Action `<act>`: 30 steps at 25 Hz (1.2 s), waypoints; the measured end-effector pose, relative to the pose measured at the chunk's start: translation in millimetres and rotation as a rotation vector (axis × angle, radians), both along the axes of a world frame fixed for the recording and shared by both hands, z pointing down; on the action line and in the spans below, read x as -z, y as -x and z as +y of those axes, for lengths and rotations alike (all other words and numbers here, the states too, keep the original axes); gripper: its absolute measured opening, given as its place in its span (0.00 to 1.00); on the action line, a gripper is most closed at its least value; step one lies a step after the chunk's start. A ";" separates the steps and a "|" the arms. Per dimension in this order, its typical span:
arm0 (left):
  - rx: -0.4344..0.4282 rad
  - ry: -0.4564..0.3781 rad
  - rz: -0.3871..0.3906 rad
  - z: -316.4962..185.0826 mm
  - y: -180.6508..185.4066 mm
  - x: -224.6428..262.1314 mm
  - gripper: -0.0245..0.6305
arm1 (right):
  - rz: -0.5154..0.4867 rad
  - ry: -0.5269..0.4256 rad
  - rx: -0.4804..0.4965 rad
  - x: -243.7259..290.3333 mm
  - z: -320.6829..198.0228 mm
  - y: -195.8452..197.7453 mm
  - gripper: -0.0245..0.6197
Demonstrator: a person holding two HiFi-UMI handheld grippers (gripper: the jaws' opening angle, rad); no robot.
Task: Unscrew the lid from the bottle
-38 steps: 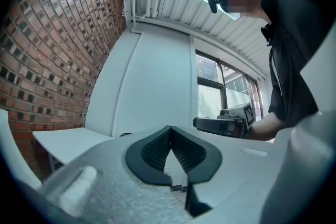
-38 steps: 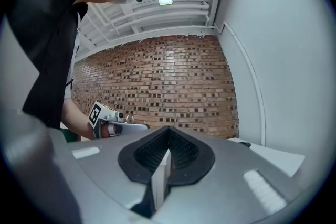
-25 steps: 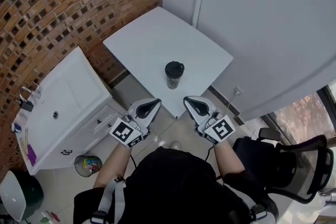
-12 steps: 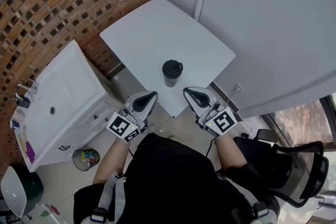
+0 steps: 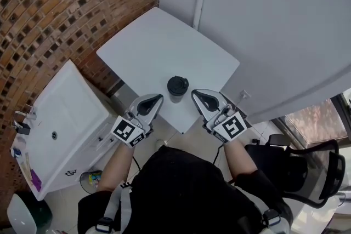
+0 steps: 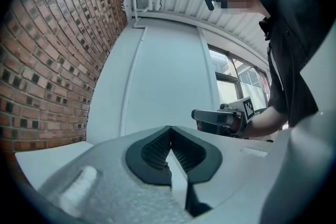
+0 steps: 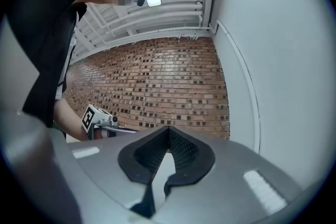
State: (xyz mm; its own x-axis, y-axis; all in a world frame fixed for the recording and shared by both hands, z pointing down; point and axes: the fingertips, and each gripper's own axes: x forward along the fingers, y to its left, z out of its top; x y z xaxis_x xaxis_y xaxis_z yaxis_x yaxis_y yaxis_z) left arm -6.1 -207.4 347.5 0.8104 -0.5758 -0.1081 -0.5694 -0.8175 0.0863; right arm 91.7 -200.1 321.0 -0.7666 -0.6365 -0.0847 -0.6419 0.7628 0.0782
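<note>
As one bottle (image 5: 177,88) stands on one table (image 5: 159,44), two hand-held grippers (image 5: 156,99) (image 5: 197,96) hover closed.

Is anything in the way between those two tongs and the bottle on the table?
Nothing visible does. The bottle stands alone by the near corner of the table, with the left tongs and the right tongs to either side of it, both shut and empty. Only bare tabletop shows between them.

Brick wall (image 5: 66,13) left, pale wall (image 5: 274,24) right, white square table (image 5: 148,46), white cabinet (image 5: 60,129), office chair (image 5: 312,172).
</note>
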 end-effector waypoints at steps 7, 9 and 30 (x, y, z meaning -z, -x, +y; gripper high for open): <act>0.001 0.024 -0.042 -10.5 11.8 -17.4 0.04 | -0.011 0.008 -0.050 -2.0 -18.6 -2.2 0.05; 0.015 0.046 -0.046 -18.2 16.1 -27.5 0.06 | -0.009 0.011 -0.053 -9.2 -25.8 -4.4 0.05; -0.114 0.283 -0.328 -64.8 -42.7 -251.6 0.68 | 0.001 0.212 -0.104 -104.0 -45.7 -29.1 0.05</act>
State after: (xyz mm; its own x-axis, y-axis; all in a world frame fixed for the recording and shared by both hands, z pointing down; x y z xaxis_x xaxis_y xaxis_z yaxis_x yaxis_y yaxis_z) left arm 36.5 -272.2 599.1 0.8355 -0.4505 0.3146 -0.5114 -0.8470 0.1452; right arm 120.8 -245.7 425.0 -0.6963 -0.7152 0.0601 -0.7176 0.6923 -0.0758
